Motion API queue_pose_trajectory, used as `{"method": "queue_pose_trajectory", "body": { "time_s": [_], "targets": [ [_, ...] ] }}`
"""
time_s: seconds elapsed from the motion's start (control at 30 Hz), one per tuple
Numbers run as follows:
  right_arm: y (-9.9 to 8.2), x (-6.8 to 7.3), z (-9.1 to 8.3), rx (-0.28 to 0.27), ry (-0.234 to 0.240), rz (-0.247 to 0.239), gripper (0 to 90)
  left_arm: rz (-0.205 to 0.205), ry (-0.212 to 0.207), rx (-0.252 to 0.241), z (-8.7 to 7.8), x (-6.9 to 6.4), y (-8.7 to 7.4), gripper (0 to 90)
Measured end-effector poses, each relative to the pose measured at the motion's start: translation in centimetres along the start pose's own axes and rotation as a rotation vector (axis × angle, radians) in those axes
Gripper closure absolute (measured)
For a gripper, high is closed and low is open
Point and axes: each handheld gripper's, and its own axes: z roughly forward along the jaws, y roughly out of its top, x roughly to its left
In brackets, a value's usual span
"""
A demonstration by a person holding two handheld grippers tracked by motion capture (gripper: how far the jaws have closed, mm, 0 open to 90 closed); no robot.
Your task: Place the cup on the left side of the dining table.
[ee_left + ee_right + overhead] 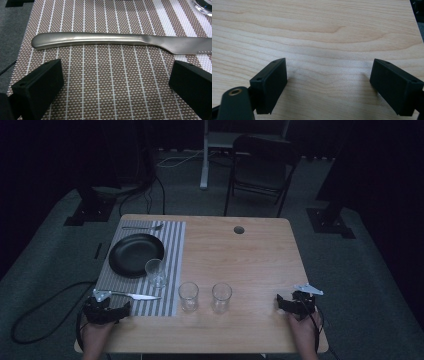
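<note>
A steel knife [139, 295] lies across the near end of a striped placemat [172, 250]. In the left gripper view the knife [105, 41] runs left to right just beyond my jaws. My left gripper [106, 311] [116, 82] rests open at the mat's near edge, empty. A black plate [136, 254] sits on the mat with a fork [142, 227] beyond it. One glass [155, 272] stands on the mat. Two more glasses [188, 296] [221, 297] stand on the wood. My right gripper [295, 303] [328, 85] rests open on the bare tabletop [317, 32] at the near right.
A round cable hole [239, 229] sits near the table's far edge. Beyond the table stand a folding chair [260, 165] and a white post [204, 155]. Cables [45, 312] lie on the carpet to the left.
</note>
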Motion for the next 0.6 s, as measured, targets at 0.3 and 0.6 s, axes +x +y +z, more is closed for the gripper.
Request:
{"method": "queue_pose_trajectory", "body": {
  "time_s": [0.3,0.6],
  "targets": [
    [0.00,0.00,0.00,0.000,0.000,0.000,13.8,-0.015,0.013,-0.001,-0.04,-0.03,-0.06,0.0],
    [0.00,0.00,0.00,0.000,0.000,0.000,13.8,0.027,-0.027,0.001,-0.24,0.46,-0.25,0.1]
  ]
}}
